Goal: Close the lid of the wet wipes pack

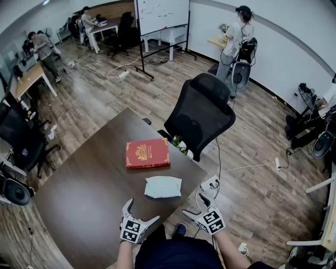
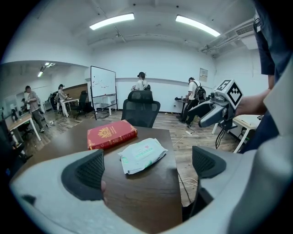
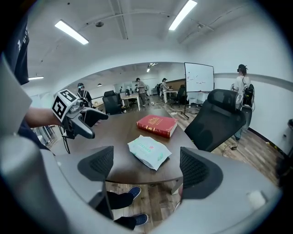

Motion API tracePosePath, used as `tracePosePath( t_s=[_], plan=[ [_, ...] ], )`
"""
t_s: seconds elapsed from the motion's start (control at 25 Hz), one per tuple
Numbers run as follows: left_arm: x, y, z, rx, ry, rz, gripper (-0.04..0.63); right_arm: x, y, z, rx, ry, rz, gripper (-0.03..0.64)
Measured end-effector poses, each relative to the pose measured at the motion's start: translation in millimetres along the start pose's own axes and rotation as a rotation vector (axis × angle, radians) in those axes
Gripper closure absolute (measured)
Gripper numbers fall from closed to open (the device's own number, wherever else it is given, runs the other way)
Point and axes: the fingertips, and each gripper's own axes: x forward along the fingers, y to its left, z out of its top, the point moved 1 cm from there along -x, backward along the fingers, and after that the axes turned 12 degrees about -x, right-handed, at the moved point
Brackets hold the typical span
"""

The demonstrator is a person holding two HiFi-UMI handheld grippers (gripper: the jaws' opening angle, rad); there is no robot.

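Light: bright, even, from ceiling strip lights | Shadows: soft and faint, a thin one under the wet wipes pack | Glare: mild sheen on the dark table | Distortion: strong fisheye bending, black vignette at the corners of both gripper views | Focus: mid-scene sharp, nearest foreground slightly soft

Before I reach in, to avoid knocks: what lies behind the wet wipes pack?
A red book, apart from the wet wipes pack; beyond it a black chair. The chair hides whatever stands behind it.

wipes pack print too small, whiteboard writing unreadable
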Motion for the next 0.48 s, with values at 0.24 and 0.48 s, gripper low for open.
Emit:
tracePosePath(
  t_s=[0.24, 0.48],
  plan=[
    [-4.6, 0.0, 5.2, -0.001, -0.013, 0.011, 0.003, -0.6, 0.1, 7.1, -0.004, -0.012, 0.012, 0.15],
    [-7.0, 2.6, 10.5, -0.004, -0.034, 0.008, 0.003, -0.2, 0.7, 13.9, -0.017, -0.021, 0.016, 0.156]
  ],
)
